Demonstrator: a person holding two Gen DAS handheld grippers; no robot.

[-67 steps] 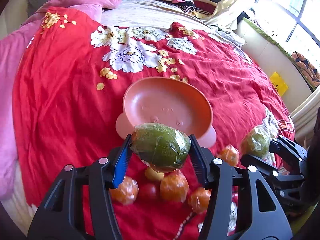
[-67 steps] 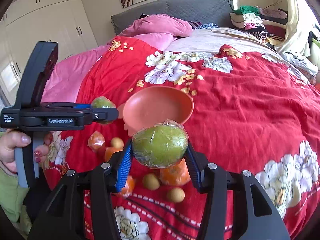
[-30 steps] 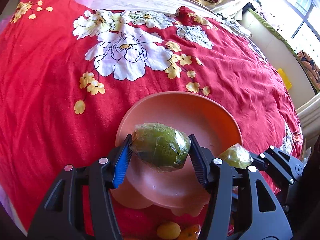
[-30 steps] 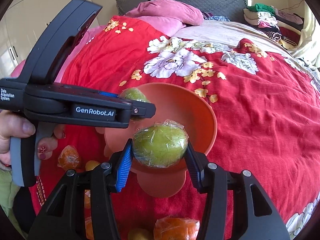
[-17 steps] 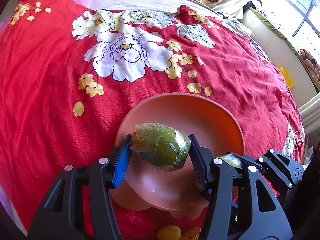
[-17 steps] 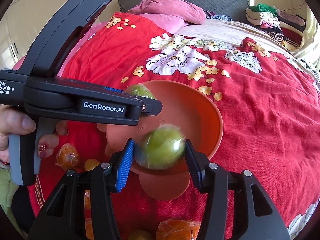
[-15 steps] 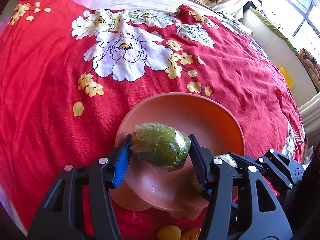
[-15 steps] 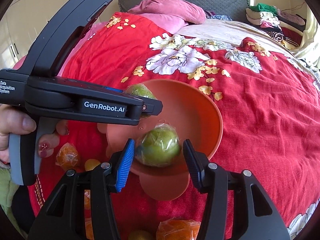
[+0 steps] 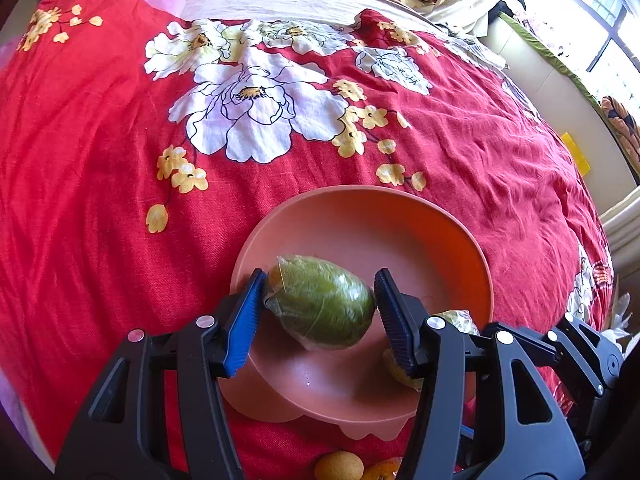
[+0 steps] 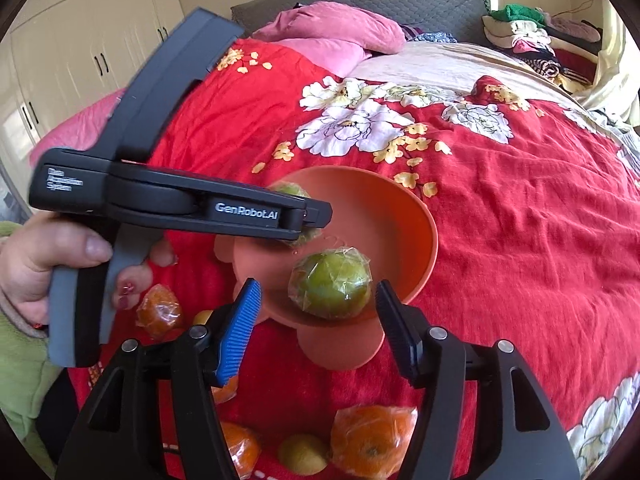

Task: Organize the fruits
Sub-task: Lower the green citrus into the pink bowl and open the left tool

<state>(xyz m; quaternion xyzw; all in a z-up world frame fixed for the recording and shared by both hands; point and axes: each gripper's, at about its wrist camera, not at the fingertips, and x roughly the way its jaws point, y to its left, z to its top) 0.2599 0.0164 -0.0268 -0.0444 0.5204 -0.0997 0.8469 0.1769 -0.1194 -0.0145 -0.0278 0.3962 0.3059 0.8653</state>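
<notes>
Right claw (image 10: 318, 312) just opened, empty; green fruit (image 10: 331, 284) beyond tips, in bowl (image 10: 420, 216).

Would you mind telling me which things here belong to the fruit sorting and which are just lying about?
Job in hand:
- orange bowl
- wrapped green fruit in the bowl
- wrapped green fruit in the left tool
- wrapped oranges

Lying about:
- pink pillow
- folded clothes

The right gripper (image 10: 318, 320) has just been opening; its wrapped green fruit (image 10: 330, 284) dropped from between the pads and now lies in the bowl (image 10: 416, 216), at its 6 o'clock.
</notes>
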